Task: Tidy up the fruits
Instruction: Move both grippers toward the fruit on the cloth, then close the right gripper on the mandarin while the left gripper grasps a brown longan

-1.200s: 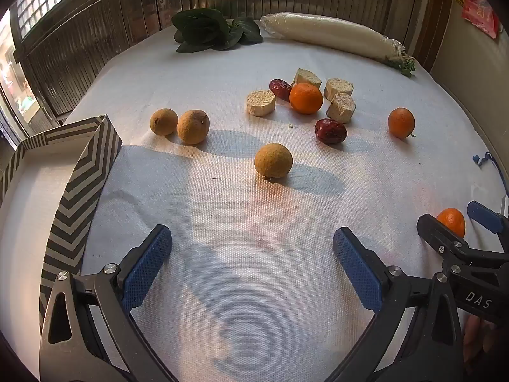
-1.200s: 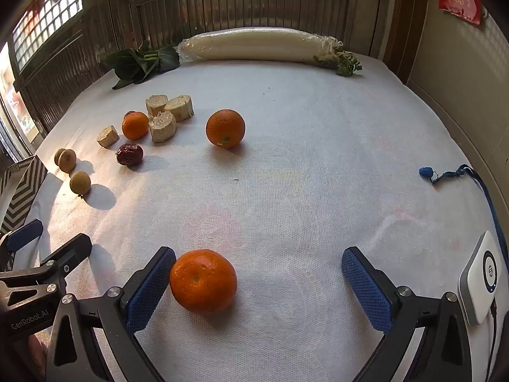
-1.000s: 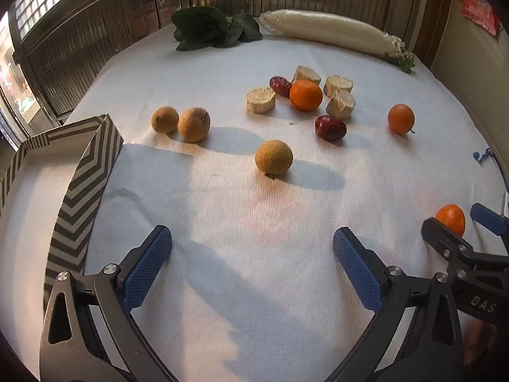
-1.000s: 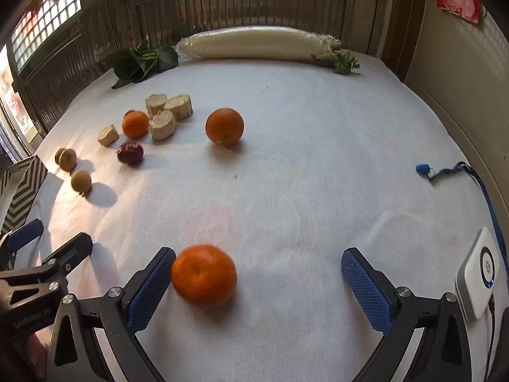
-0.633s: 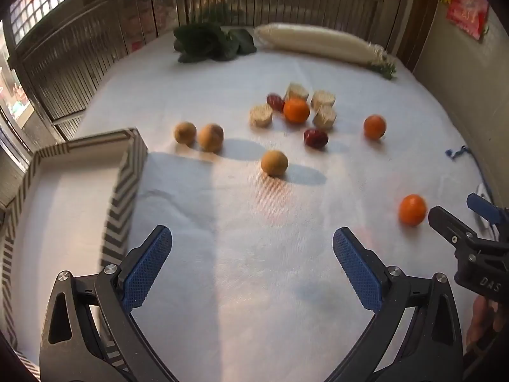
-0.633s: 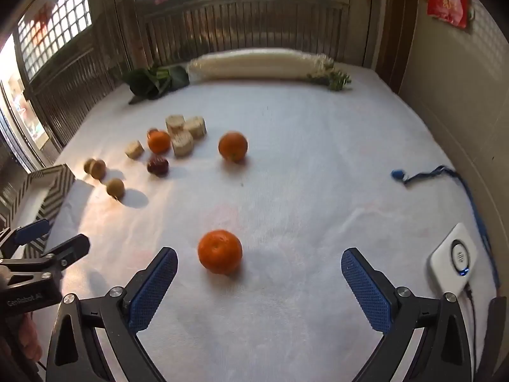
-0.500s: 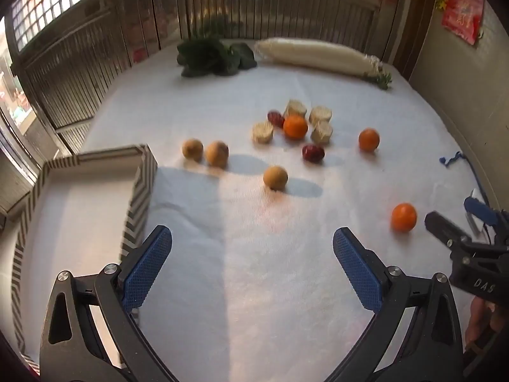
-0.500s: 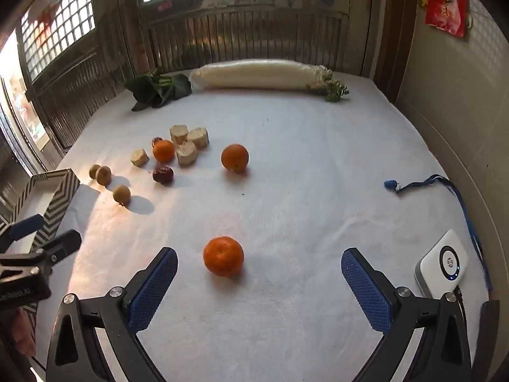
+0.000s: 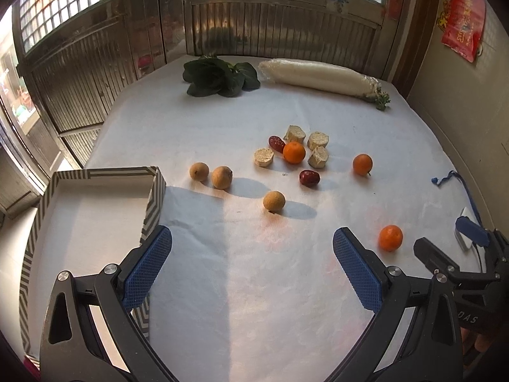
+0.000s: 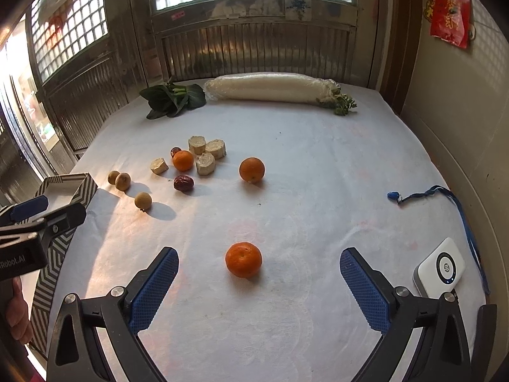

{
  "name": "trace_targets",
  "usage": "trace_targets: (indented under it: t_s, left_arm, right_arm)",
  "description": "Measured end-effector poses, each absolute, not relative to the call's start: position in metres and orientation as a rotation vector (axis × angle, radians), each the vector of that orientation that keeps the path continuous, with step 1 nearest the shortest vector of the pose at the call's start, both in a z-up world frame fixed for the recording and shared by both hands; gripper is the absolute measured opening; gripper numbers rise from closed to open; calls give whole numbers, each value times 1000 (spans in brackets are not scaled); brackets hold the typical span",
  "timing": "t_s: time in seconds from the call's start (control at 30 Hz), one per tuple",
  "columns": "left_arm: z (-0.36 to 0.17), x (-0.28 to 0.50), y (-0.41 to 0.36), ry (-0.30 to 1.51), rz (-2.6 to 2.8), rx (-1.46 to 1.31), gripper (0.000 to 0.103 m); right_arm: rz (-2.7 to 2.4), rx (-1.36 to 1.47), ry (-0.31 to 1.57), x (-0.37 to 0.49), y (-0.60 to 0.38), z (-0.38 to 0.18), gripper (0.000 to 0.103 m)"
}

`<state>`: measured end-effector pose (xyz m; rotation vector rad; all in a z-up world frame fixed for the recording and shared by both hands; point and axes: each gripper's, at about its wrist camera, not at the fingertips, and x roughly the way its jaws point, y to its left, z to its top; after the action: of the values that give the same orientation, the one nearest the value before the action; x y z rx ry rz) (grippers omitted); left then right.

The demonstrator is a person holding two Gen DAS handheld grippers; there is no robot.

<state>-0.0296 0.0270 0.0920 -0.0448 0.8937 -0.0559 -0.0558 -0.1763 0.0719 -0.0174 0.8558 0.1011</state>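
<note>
Three oranges lie on the white cloth: a near one (image 10: 243,259) (image 9: 390,238), one to the right (image 10: 251,169) (image 9: 362,164) and one among cut root pieces (image 10: 183,160) (image 9: 294,152). Three brown longans (image 9: 274,201) (image 9: 222,177) (image 9: 199,171) and two red dates (image 9: 309,178) (image 9: 276,143) lie nearby. A striped box (image 9: 95,197) stands at the left. My left gripper (image 9: 251,267) is open and empty above the cloth. My right gripper (image 10: 259,289) is open and empty, just behind the near orange.
Leafy greens (image 9: 219,76) and a wrapped white radish (image 9: 321,78) lie at the back. Cut root pieces (image 9: 318,156) surround the middle orange. A white device (image 10: 439,267) and a blue lanyard (image 10: 445,197) lie at the right. Wooden railing borders the back.
Both grippers have pulled back and risen, so more of the table and box shows. The near orange, earlier by the right gripper's left finger, now lies ahead of the open fingers.
</note>
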Motion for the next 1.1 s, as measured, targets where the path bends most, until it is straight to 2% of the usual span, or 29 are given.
trace_targets:
  t_s: [0.43,0.8,0.87,1.0,1.1]
  left_arm:
    - [88,-23,28,894,-47,-41,102]
    - [82,-10,26,912,-68,-33,102]
    - [80,-7,24,919,-77,-31,102]
    - [76,0,21,925,-96,-21,102]
    - [71,6,17,936,-113,-10,102]
  right_arm:
    - [124,-15,880,-53,-176,61,101]
    - [180,21,964,-41,-180,32,78]
    - [188,20,978,-37,-179,28,70]
    - [201,26,999,-27,-179,19,68]
    - [216,27,1022,-21,-178,12,57]
